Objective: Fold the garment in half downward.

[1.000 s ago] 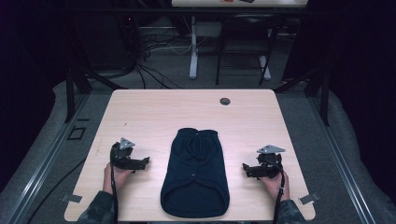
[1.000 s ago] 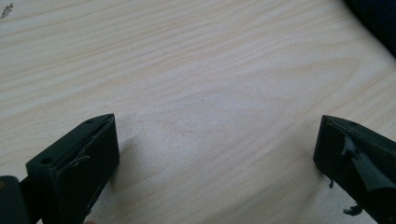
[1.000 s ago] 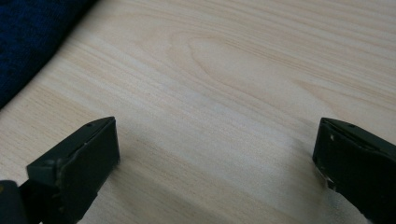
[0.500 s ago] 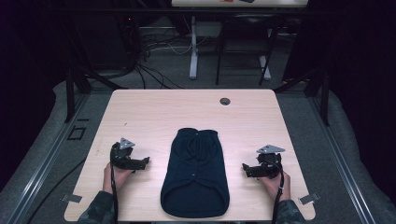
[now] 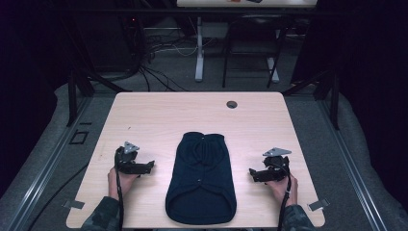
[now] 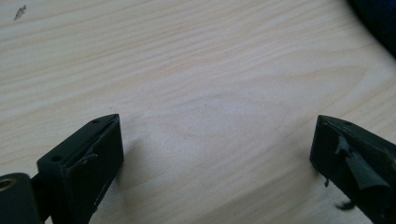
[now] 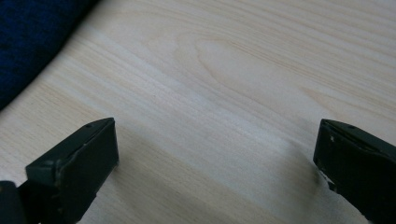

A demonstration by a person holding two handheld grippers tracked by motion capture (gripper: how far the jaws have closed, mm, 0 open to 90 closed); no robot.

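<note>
dark blue garment [image 5: 201, 180] lay flat mid-bench [image 5: 159, 115], untouched. left gripper [image 5: 144, 166] and right gripper [image 5: 257, 174] rested either side, apart from it, fingers spread, holding nothing. handling looked not yet begun.

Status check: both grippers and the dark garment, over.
Left gripper open, on bare table. Right gripper open, likewise. Dark garment flat between them, untouched. Nothing in the way.
</note>
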